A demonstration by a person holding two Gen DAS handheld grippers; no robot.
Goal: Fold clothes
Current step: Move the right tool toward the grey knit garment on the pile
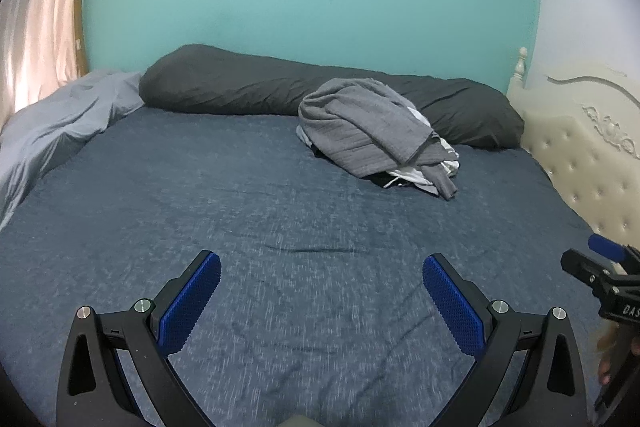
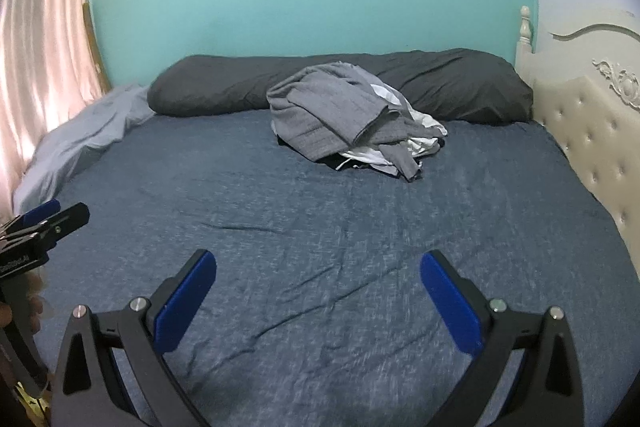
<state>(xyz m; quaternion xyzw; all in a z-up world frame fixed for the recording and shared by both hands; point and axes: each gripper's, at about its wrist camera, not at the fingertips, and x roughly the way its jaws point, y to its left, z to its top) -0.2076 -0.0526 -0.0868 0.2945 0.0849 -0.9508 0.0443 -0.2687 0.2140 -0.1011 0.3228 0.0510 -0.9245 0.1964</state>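
Observation:
A heap of clothes [image 1: 376, 131] [image 2: 348, 115] lies on the far side of the bed, a grey knit garment on top with white and black pieces showing under it. My left gripper [image 1: 322, 263] hovers open over the near part of the blue bedsheet [image 1: 240, 211], nothing between its blue pads. My right gripper [image 2: 318, 261] is likewise open and empty above the sheet [image 2: 280, 219]. Each gripper shows at the edge of the other's view: the right one [image 1: 600, 263] at the right, the left one [image 2: 48, 219] at the left. Both stand well short of the heap.
A long dark grey bolster [image 1: 248, 87] [image 2: 460, 83] lies along the turquoise wall behind the heap. A crumpled light grey sheet [image 1: 60, 119] sits at the left by a pink curtain [image 2: 44, 47]. A cream tufted headboard [image 1: 588, 163] [image 2: 592, 131] bounds the right side.

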